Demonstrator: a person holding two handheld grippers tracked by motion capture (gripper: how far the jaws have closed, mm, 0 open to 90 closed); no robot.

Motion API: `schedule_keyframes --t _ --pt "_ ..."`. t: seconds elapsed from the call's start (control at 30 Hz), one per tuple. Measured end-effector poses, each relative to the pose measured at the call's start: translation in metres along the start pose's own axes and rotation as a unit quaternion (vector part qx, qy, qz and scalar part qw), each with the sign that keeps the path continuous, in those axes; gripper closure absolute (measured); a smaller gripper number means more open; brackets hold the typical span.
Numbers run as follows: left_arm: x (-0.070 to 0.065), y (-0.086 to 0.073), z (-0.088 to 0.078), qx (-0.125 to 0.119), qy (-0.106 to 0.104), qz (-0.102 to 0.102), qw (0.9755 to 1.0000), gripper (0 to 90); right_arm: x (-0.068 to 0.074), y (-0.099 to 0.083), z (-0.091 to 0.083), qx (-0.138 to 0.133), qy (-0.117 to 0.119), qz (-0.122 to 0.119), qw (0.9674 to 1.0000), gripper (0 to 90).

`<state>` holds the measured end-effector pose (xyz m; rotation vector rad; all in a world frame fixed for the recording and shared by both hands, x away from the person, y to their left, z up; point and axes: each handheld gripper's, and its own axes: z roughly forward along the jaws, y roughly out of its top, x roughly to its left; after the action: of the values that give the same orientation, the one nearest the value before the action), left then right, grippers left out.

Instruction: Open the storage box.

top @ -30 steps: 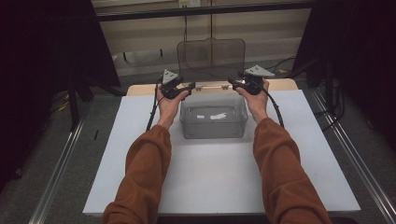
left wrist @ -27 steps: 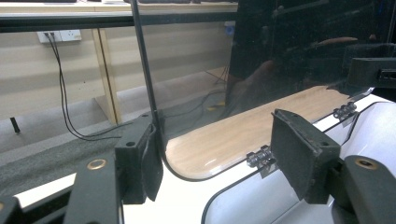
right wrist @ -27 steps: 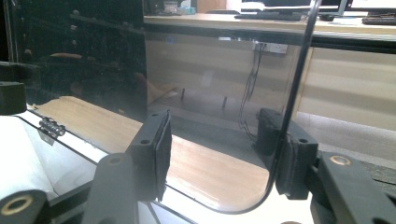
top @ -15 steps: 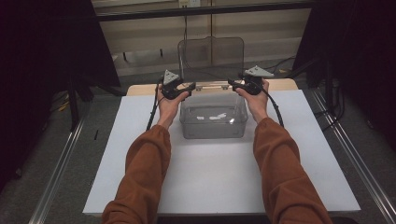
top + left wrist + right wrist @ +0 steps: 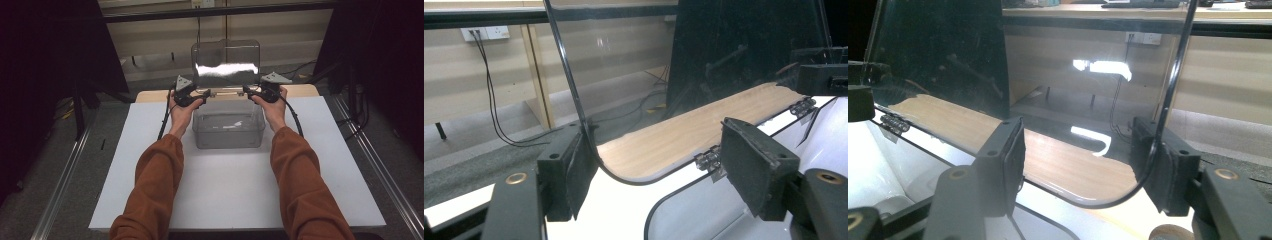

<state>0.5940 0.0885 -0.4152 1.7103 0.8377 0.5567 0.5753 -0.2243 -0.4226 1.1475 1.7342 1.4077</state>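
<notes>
From above, my sleeves reached to a clear box (image 5: 228, 125) mid-desk (image 5: 150, 200), its lid (image 5: 226, 62) upright. My left gripper (image 5: 204, 93) and right gripper (image 5: 247, 90) flanked the lid's lower corners. Each gripper view showed jaws that had just been opening, the lid's edge (image 5: 574, 100) between them, one pad apart. No writing readable.

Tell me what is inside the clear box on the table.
Through the clear box's open top and front wall, something small and pale lies on the bottom. Glare and murky plastic hide what it is.
</notes>
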Motion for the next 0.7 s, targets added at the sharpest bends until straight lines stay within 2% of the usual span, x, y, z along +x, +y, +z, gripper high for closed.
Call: schedule_keyframes --t 0.3,0.4,0.53,0.6,0.7 --pt "0.0 -0.003 0.002 0.005 -0.002 -0.003 1.0 27.4 0.0 -0.003 0.002 0.002 0.005 0.01 0.9999 34.7" --pt "0.0 -0.004 0.003 0.007 -0.004 -0.008 0.9999 25.6 -0.001 -0.004 0.002 0.002 0.007 0.021 0.9997 34.6" --pt "0.002 -0.007 0.004 0.022 -0.01 -0.012 0.9996 23.5 -0.002 -0.006 0.003 0.002 0.007 0.033 0.9994 32.6" --pt "0.001 -0.009 0.004 0.029 -0.01 -0.022 0.9993 21.7 -0.002 -0.007 0.003 0.001 0.001 0.04 0.9992 29.9" --pt "0.001 -0.012 0.005 0.038 -0.012 -0.025 0.9989 20.6 -0.003 -0.009 0.004 0.003 0.002 0.064 0.998 28.7"
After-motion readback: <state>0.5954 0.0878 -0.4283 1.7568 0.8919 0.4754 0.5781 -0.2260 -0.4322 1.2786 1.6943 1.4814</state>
